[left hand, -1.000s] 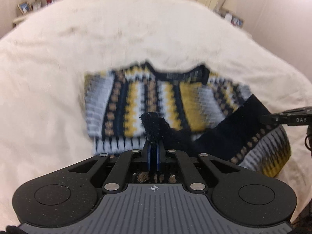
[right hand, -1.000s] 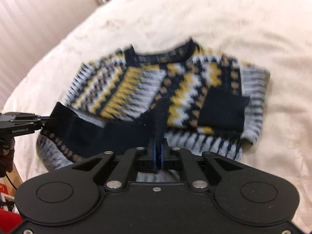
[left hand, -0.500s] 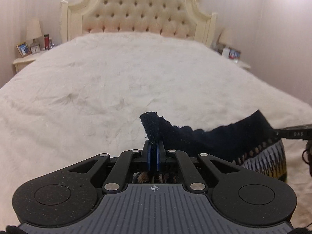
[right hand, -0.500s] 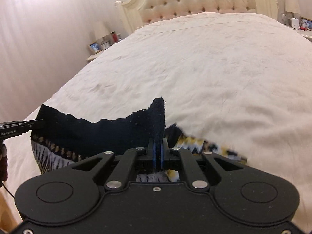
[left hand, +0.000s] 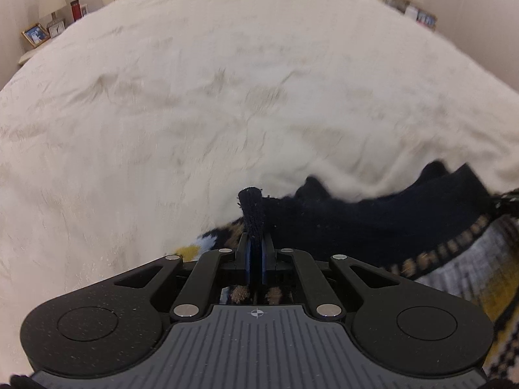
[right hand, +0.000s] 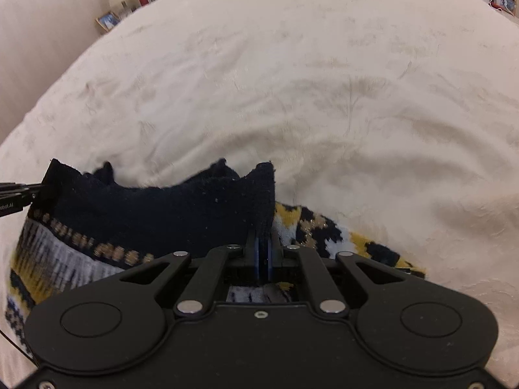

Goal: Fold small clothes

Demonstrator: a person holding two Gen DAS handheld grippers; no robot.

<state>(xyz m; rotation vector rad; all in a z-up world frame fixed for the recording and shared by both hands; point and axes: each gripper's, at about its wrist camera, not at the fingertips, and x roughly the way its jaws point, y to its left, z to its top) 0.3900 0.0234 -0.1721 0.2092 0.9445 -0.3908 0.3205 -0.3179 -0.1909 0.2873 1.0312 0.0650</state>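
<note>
A small knitted sweater [left hand: 373, 223] with navy hem and yellow, white and navy pattern hangs between my two grippers over the cream bed. My left gripper [left hand: 255, 246] is shut on one corner of the navy hem. My right gripper [right hand: 262, 249] is shut on the other corner of the sweater [right hand: 155, 217]. The hem stretches between them, and the patterned body droops below, mostly hidden behind the gripper bodies. The tip of the left gripper shows at the left edge of the right wrist view [right hand: 13, 197].
The cream bedspread [left hand: 211, 103] fills both views. A nightstand with a photo frame [left hand: 35, 34] and a lamp stands at the far left. Another nightstand with frames [left hand: 418, 16] stands at the far right. The headboard runs along the top.
Both grippers have carried the held hem forward over the flat sweater body, then tilted back down toward the bed. The sweater's laid-out front is no longer in view.
</note>
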